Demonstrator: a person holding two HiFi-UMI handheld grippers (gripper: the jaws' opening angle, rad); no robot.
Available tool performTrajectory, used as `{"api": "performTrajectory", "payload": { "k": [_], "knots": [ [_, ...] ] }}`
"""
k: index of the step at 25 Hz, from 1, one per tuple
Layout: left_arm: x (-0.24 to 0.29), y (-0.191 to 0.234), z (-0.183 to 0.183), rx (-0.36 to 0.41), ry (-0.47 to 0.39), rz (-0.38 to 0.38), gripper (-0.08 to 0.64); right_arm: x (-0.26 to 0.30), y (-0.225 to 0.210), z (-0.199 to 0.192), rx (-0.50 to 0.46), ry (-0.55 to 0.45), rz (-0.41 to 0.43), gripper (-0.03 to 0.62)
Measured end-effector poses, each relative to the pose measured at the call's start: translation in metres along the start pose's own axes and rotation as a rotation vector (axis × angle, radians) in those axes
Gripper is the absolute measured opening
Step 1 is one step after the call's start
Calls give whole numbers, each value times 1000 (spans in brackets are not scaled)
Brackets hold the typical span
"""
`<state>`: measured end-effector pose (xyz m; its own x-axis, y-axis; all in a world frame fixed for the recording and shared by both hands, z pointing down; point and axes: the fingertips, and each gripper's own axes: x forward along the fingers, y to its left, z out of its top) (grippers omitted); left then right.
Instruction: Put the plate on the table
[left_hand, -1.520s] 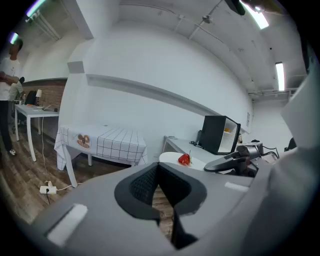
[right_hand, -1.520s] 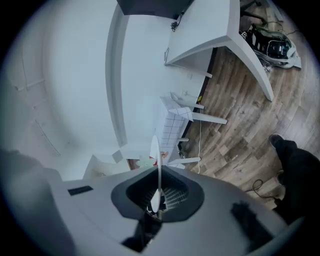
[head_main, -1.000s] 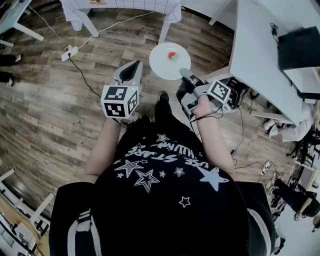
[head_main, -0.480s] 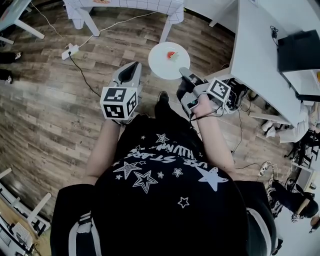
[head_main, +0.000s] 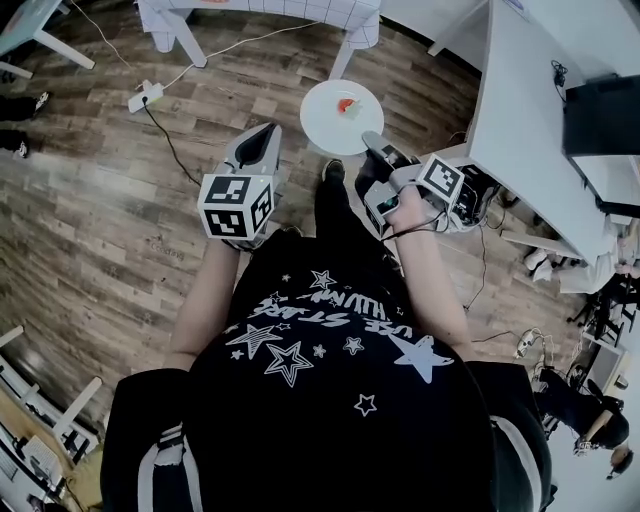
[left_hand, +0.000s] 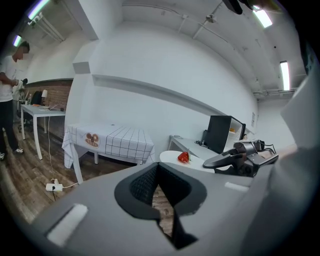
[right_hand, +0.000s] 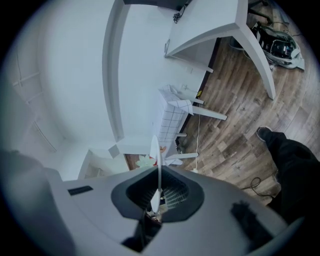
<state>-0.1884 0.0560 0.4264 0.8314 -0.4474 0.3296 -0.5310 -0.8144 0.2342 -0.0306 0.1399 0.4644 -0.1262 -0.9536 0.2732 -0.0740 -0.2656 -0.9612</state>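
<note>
A white round plate (head_main: 335, 122) with a small red piece of food (head_main: 346, 105) on it hangs level above the wood floor. My right gripper (head_main: 372, 148) is shut on its near rim. The right gripper view has the plate (right_hand: 155, 150) edge-on, clamped between the jaws of the right gripper (right_hand: 157, 192). My left gripper (head_main: 262, 140) is left of the plate, apart from it, shut with nothing in it. The left gripper view looks past the left gripper (left_hand: 159, 172) to the plate (left_hand: 172, 158), the red food (left_hand: 183, 157) and the right gripper (left_hand: 212, 161).
A table with a checked cloth (head_main: 345, 14) stands just ahead, also in the left gripper view (left_hand: 112, 140). A white desk (head_main: 520, 100) with a dark monitor (head_main: 600, 100) runs along the right. A power strip (head_main: 140, 97) and cable lie on the floor at left.
The whole view has slid forward toward the checked table. The plate stays in the right gripper, and both grippers keep their places relative to the body.
</note>
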Motion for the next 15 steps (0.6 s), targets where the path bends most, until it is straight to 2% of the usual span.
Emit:
{"api": "performTrajectory", "payload": {
  "k": [4,8,15],
  "knots": [
    [17,5,2,-1,20,6,9,13,-5,15,13,10,-14,21],
    [59,13,21,-5,34,19,9,39,2,56,23,18,-16,21],
    [89,17,38,15,9,29,9,63,13,93,-3,19,19,21]
  ]
}}
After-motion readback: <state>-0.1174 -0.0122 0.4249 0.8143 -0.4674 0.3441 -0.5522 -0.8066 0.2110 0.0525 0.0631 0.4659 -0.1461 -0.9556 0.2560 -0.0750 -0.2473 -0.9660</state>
